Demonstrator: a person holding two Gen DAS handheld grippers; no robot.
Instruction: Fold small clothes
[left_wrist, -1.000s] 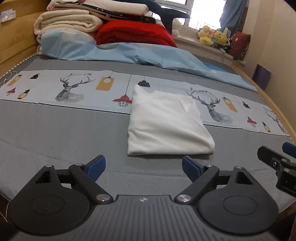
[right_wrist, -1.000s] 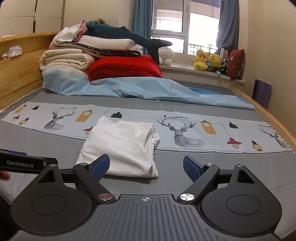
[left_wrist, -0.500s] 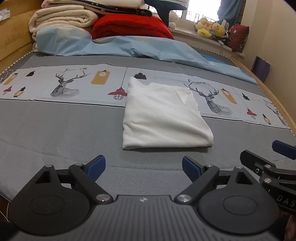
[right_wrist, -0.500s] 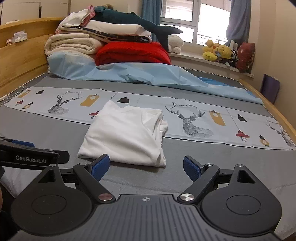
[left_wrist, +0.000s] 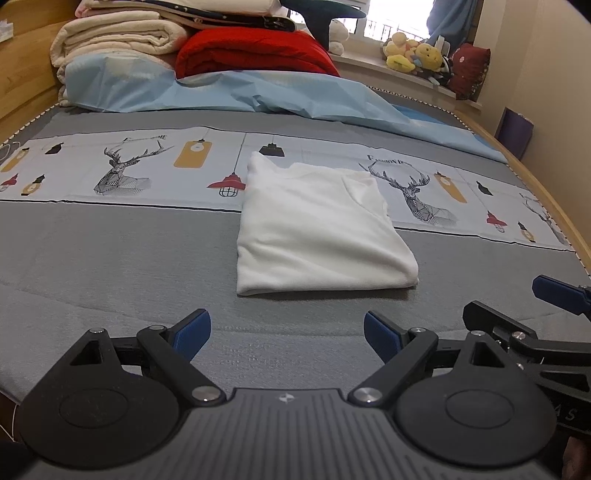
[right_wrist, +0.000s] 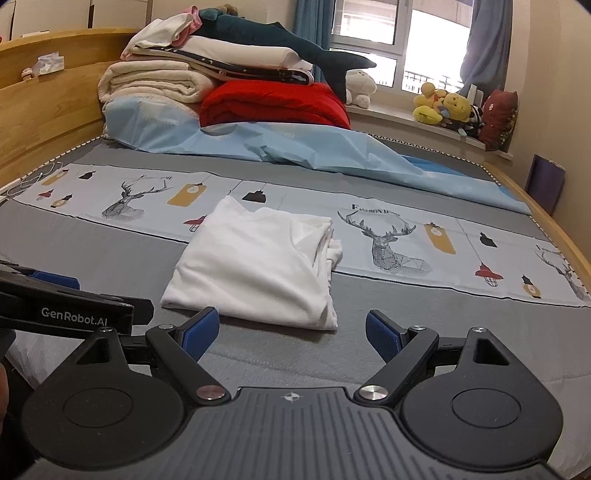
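The left tool (left_wrist: 284, 332) sits low in its frame with its blue-padded jaws spread wide and nothing between them; the right tool (right_wrist: 291, 334) is likewise agape and empty, low centre of its own view. Each tool also shows at the edge of the other's frame, lower right and lower left. Both hang over the near grey stretch of the bed (left_wrist: 110, 266), clear of any cloth. Just beyond them, at the centre of both frames, lies the white garment (left_wrist: 317, 229), already folded into a compact rectangle, its far part resting on the deer-print band (left_wrist: 122, 170). In the right view its right-hand edge looks bunched into loose layers, though blur makes that hard to judge. The fold seems nearly done, with the tools apart from the piece. The next move likely calls for tidying that bunched edge, or a final fold across. Stacked bedding (right_wrist: 177, 81) fills the upper left
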